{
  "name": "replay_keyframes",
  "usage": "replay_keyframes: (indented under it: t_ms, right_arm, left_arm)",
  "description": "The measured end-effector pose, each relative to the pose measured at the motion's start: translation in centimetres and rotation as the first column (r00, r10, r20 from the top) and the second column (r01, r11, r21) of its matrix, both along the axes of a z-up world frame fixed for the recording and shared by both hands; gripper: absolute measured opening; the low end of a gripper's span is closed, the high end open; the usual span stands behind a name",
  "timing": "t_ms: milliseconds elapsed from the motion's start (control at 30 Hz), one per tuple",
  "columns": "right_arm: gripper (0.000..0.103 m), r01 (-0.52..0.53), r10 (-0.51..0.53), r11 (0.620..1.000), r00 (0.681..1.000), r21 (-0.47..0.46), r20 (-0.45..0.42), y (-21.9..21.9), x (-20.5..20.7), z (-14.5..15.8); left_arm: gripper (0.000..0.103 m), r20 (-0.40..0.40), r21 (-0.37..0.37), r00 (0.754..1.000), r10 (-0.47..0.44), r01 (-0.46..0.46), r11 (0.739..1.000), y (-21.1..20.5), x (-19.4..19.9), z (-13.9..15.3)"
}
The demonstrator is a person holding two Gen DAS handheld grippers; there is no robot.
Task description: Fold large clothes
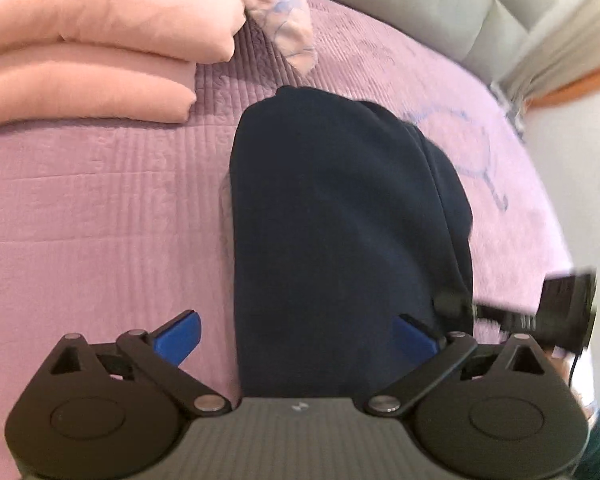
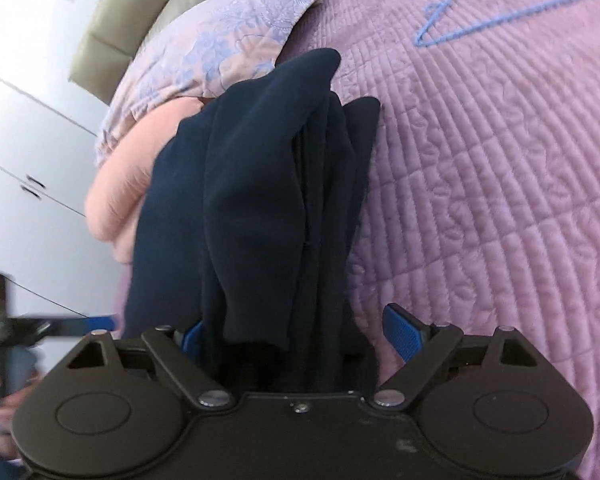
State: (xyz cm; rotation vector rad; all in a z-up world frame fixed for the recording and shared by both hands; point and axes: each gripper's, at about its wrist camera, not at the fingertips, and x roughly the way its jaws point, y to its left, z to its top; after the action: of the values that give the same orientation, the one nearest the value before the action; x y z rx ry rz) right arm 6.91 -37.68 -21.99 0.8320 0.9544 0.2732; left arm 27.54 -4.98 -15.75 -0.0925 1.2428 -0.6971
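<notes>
Navy cloth, one garment [image 1: 340, 220], lies folded on the quilted mauve bedspread [image 1: 100, 220] between two released claws.

The left claw [image 1: 296, 338] has its two blue fingers [image 1: 180, 336] spread wide, the garment's near end running between them, one finger partly behind the fabric. The right claw [image 2: 298, 332] is likewise spread around the bunched layers of the garment [image 2: 252, 208], its fingers [image 2: 404, 332] not pressing the cloth. One folded pink blanket [image 1: 88, 52] sits beside one floral pillow [image 2: 220, 48]. One blue hanger [image 2: 480, 20] lies on the bedspread [image 2: 500, 200], well apart from the garment.
</notes>
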Motion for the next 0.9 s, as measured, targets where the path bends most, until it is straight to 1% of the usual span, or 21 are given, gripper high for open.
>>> replay_keyframes:
  t_ms: [100, 133, 233, 300, 367, 433, 467, 500, 533, 567, 600, 633, 667, 700, 767, 833, 900]
  right_arm:
    - [0.103, -0.054, 0.052, 0.997, 0.998, 0.058, 0.026, 0.4, 1.0, -0.5]
    - [0.103, -0.060, 0.058, 0.995, 0.998, 0.074, 0.032, 0.6, 1.6, -0.9]
    - [0.103, -0.058, 0.051, 0.993, 0.996, 0.107, 0.066, 0.8, 3.1, -1.5]
    - [0.103, -0.038, 0.029, 0.988, 0.998, 0.150, 0.064, 0.6, 4.2, -1.9]
    - [0.103, -0.018, 0.008, 0.983, 0.998, 0.181, 0.058, 0.6, 4.9, -2.3]
    - [0.103, -0.006, -0.003, 0.983, 0.999, 0.185, 0.049, 0.7, 5.4, -2.4]
    - [0.099, 0.001, -0.007, 0.986, 0.999, 0.169, 0.037, 1.0, 5.6, -2.3]
    - [0.094, 0.010, -0.013, 0.989, 1.000, 0.150, 0.015, 1.2, 5.6, -1.9]
    - [0.076, 0.026, -0.024, 0.991, 1.000, 0.131, -0.013, 1.5, 5.7, -1.7]
    - [0.069, 0.050, -0.043, 0.988, 0.998, 0.147, -0.050, 1.6, 5.7, -1.7]
    - [0.062, 0.089, -0.076, 0.981, 0.994, 0.172, -0.082, 1.6, 5.5, -1.7]
    - [0.056, 0.114, -0.098, 0.977, 0.991, 0.181, -0.095, 1.6, 5.3, -1.4]
    - [0.051, 0.122, -0.108, 0.979, 0.990, 0.166, -0.091, 1.8, 5.2, -0.6]
    - [0.050, 0.128, -0.116, 0.980, 0.990, 0.152, -0.083, 2.0, 5.1, 0.3]
    - [0.049, 0.152, -0.141, 0.973, 0.987, 0.173, -0.075, 2.3, 4.6, 2.2]
    - [0.049, 0.140, -0.135, 0.970, 0.990, 0.201, -0.043, 2.7, 4.2, 4.7]
    - [0.049, 0.112, -0.115, 0.969, 0.993, 0.220, 0.002, 3.5, 3.8, 7.9]
  left_arm:
    - [0.103, -0.089, -0.098, 0.996, 0.004, -0.012, 0.995, -0.6, 2.8, -2.5]
    - [0.103, -0.110, -0.114, 0.994, 0.001, -0.013, 0.993, -1.0, 3.5, -3.3]
    - [0.103, -0.132, -0.120, 0.991, 0.006, -0.022, 0.993, -2.1, 4.7, -5.2]
    - [0.103, -0.182, -0.166, 0.983, 0.015, -0.045, 0.985, -2.5, 5.4, -6.6]
    - [0.103, -0.221, -0.209, 0.974, 0.040, -0.087, 0.974, -2.6, 6.1, -7.9]
    - [0.103, -0.239, -0.242, 0.969, 0.059, -0.118, 0.963, -2.9, 6.3, -8.8]
    - [0.101, -0.227, -0.245, 0.972, 0.068, -0.124, 0.962, -3.1, 6.2, -9.0]
    - [0.091, -0.197, -0.234, 0.978, 0.070, -0.116, 0.965, -3.5, 5.9, -8.8]
    - [0.088, -0.171, -0.205, 0.983, 0.066, -0.101, 0.973, -3.9, 5.7, -8.4]
    - [0.083, -0.160, -0.179, 0.985, 0.069, -0.098, 0.979, -4.1, 5.5, -8.1]
    - [0.078, -0.158, -0.169, 0.984, 0.076, -0.103, 0.980, -4.3, 5.4, -7.6]
    - [0.076, -0.149, -0.165, 0.986, 0.074, -0.099, 0.981, -4.6, 5.2, -7.0]
    - [0.071, -0.140, -0.166, 0.988, 0.065, -0.088, 0.982, -4.7, 5.0, -6.2]
    - [0.067, -0.142, -0.172, 0.988, 0.060, -0.085, 0.981, -4.7, 4.9, -5.5]
    - [0.067, -0.147, -0.192, 0.987, 0.058, -0.086, 0.978, -4.2, 4.7, -3.3]
    - [0.067, -0.106, -0.210, 0.994, 0.042, -0.063, 0.976, -3.3, 4.1, -0.3]
    - [0.067, -0.077, -0.240, 0.997, 0.032, -0.049, 0.969, -1.4, 3.4, 2.8]
